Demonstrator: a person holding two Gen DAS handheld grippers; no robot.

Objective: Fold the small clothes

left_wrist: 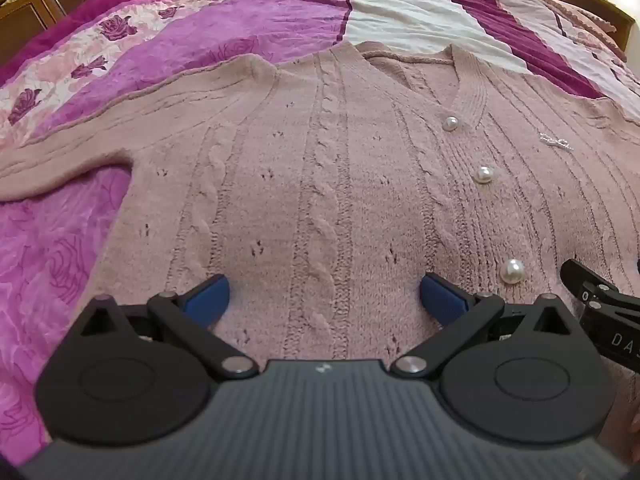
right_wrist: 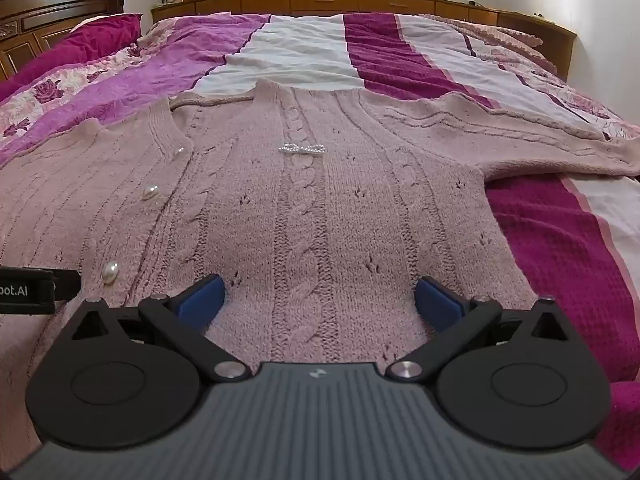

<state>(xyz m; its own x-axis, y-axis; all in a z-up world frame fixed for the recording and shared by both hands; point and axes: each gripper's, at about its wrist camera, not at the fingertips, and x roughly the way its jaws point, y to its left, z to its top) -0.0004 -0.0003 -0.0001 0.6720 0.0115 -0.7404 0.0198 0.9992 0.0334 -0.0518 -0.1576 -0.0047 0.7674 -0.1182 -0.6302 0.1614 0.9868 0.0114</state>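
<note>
A dusty-pink cable-knit cardigan [left_wrist: 320, 168] [right_wrist: 312, 208] with pearl buttons [left_wrist: 485, 174] lies flat and face up on the bed, sleeves spread out to both sides. My left gripper [left_wrist: 325, 300] hovers wide open over the cardigan's lower left half, blue pads apart, nothing between them. Over the lower right half my right gripper [right_wrist: 319, 300] stands equally wide open and holds nothing. A small pearl bow [right_wrist: 303, 149] is pinned on the right chest. Each gripper's edge shows in the other's view.
The bed is covered by a striped bedspread [right_wrist: 304, 52] in magenta, purple, white and rose print. A dark wooden headboard [right_wrist: 44, 12] stands at the left, wooden cabinets [right_wrist: 360, 0] and a window run along the far side.
</note>
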